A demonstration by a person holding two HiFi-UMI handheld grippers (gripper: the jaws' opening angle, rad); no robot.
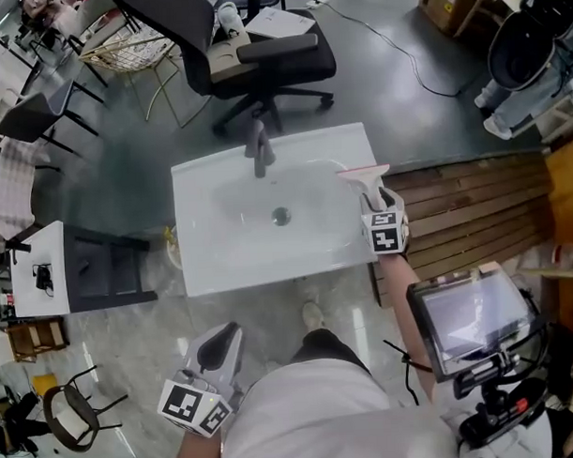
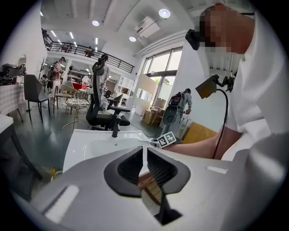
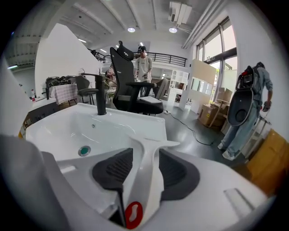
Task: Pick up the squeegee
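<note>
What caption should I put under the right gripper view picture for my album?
White squeegee at the sink's edge, its handle between the right gripper's open jaws.

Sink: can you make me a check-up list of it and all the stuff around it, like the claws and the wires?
Surface: white sink with a dark faucet and a drain.
Job's things: squeegee on the sink's right rim.
Clutter: nothing seen on the sink.
Claws: right claw open, with the squeegee's handle between its jaws; left claw shut and empty, held back from the sink.
Cables: black cable on the floor behind the sink.
Surroundings: office chair, wooden slats, small white table.
</note>
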